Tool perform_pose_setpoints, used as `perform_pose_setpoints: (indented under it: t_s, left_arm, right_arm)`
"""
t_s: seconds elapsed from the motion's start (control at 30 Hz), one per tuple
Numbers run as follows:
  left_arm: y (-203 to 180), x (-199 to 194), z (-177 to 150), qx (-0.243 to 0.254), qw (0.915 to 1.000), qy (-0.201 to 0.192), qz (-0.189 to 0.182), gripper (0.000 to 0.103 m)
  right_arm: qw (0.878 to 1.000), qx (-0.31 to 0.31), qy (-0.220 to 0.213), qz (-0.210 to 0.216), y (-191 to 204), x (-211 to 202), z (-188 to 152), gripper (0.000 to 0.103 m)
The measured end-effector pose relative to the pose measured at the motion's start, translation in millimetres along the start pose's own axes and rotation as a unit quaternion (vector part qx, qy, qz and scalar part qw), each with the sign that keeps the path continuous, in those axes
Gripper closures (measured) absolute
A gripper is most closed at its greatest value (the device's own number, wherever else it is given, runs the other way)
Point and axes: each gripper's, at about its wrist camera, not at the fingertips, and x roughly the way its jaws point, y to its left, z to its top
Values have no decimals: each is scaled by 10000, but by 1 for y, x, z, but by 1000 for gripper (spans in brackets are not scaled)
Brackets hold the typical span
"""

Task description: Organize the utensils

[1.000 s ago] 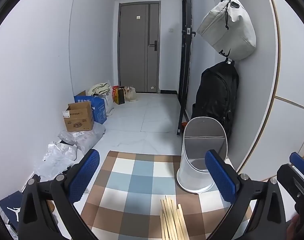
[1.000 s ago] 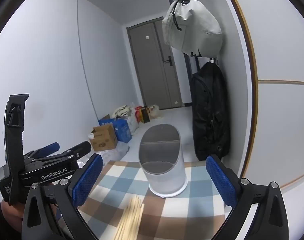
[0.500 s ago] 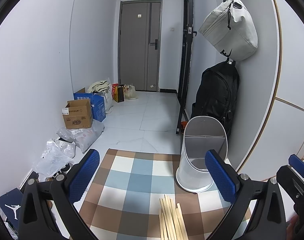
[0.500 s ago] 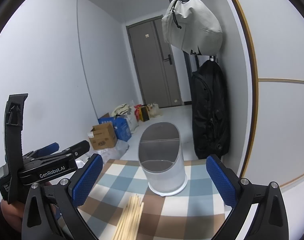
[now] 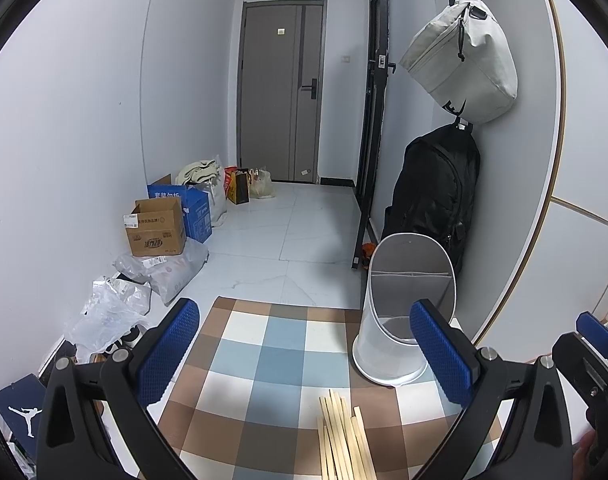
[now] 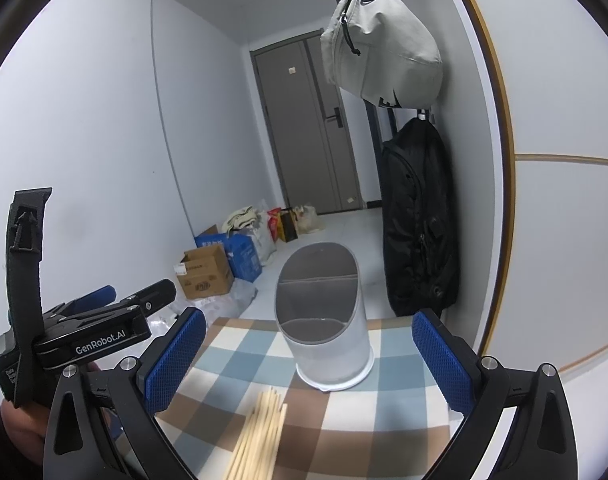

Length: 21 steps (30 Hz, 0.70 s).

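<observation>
Two views. Left wrist: left gripper (image 5: 304, 354) fingers spread wide, holding nothing, above the checkered worktop (image 5: 263, 360). Wooden chopsticks (image 5: 346, 436) lie bundled near the bottom edge; white utensil holder (image 5: 404, 312) stands upright just beyond them. Right wrist: right gripper (image 6: 306, 354) fingers also wide and bare, chopsticks (image 6: 259, 436) in front, holder (image 6: 324, 316) beyond, left gripper (image 6: 91, 328) at left.
</observation>
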Motion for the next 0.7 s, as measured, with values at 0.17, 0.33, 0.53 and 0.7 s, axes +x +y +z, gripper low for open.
perform_pose_setpoints:
  t_s: [0.17, 0.33, 0.53, 0.7]
  left_arm:
    - [0, -1, 0, -1, 10000, -17, 2, 1]
    - [0, -1, -1, 31, 10000, -25, 0, 1]
    - [0, -1, -1, 27, 10000, -8, -36, 1]
    - [0, -1, 0, 10, 10000, 11, -58, 1]
  right_arm:
    - [10000, 1, -27, 4, -1, 0, 1, 0]
    - [10000, 22, -18, -1, -1, 0, 0, 0]
    - [10000, 9, -8, -7, -1, 0, 0, 0]
    - [10000, 17, -10, 2, -1, -1, 0, 0]
